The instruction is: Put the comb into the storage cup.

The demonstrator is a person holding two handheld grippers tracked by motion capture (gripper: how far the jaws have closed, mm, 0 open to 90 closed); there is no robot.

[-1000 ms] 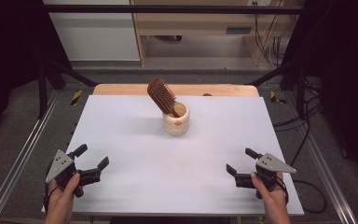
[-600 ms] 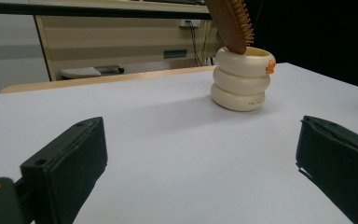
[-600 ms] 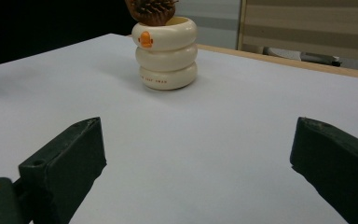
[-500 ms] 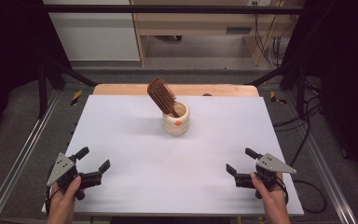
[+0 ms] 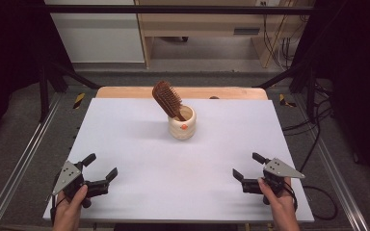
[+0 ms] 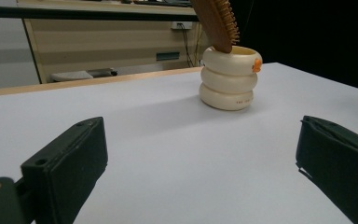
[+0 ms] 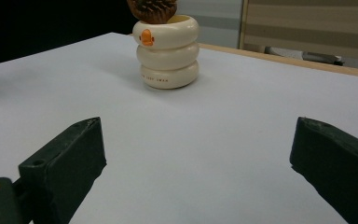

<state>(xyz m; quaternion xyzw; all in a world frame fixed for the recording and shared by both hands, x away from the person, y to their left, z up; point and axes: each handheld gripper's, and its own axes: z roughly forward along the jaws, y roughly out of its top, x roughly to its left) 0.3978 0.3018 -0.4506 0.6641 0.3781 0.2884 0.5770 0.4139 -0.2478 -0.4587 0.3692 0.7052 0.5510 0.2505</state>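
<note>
Left of the cup (image 5: 181, 124), well apart and near the table (image 5: 125, 125) front edge: left gripper (image 5: 101, 169), jaws spread wide, nothing held. In the cup itself, handle down and head leaning out to the left: a wooden brush (image 5: 167, 99), probably light and stiff, bristles best avoided, so best taken across the flat wooden sides of the head or neck, with the ribbed, smooth-looking cup likely to tip or slide if dragged. Right of the cup, equally far off: right gripper (image 5: 247, 168), likewise gaping and empty.
</note>
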